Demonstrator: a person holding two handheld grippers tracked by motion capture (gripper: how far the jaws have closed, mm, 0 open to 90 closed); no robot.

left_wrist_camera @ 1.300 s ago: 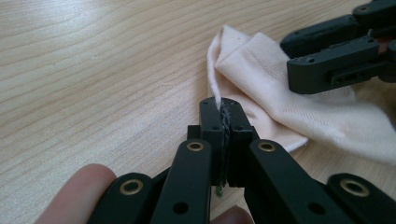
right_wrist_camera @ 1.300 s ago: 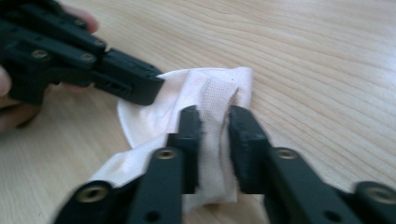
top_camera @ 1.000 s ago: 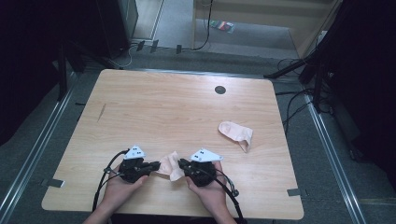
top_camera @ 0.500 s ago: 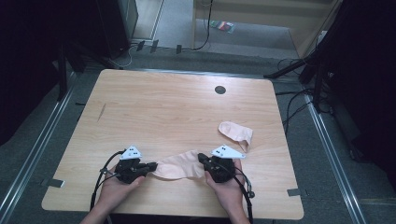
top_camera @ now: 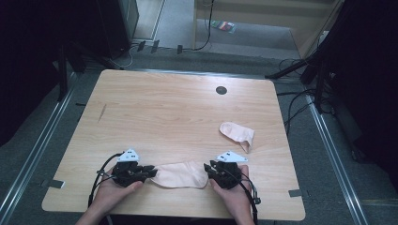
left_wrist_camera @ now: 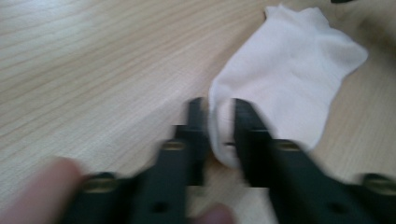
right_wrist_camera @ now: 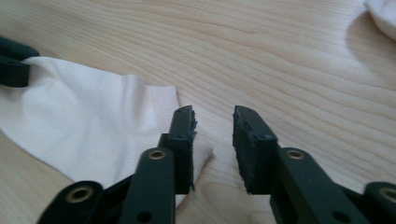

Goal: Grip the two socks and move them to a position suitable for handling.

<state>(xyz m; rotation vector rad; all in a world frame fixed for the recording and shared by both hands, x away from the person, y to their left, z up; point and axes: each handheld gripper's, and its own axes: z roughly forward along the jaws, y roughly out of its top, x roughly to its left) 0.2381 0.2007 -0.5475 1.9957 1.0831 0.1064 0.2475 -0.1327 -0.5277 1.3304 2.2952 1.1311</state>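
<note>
A pale pink sock point(top_camera: 180, 174) lies stretched flat on the wooden table point(top_camera: 159, 112) near its front edge, between my two grippers. My left gripper point(top_camera: 151, 171) is at the sock's left end; its jaws have just been opening, and in the left gripper view point(left_wrist_camera: 218, 109) the end of the sock point(left_wrist_camera: 289, 70) sits loosely between them. My right gripper point(top_camera: 207, 168) is at the other end, its jaws also just opened. In the right gripper view point(right_wrist_camera: 212, 114) the sock's cuff point(right_wrist_camera: 88, 121) lies under one jaw and bare wood shows in the gap.
A second pale sock point(top_camera: 238, 133) lies crumpled at the right of the table, behind my right gripper, and its edge shows as white cloth point(right_wrist_camera: 383, 14). A dark round hole point(top_camera: 221, 90) sits near the far edge. Cables and dark stands surround the table.
The hands have drawn apart, the right one moving right, pulling the bunched sock out flat. Both grippers have since opened and the sock rests on the table.
</note>
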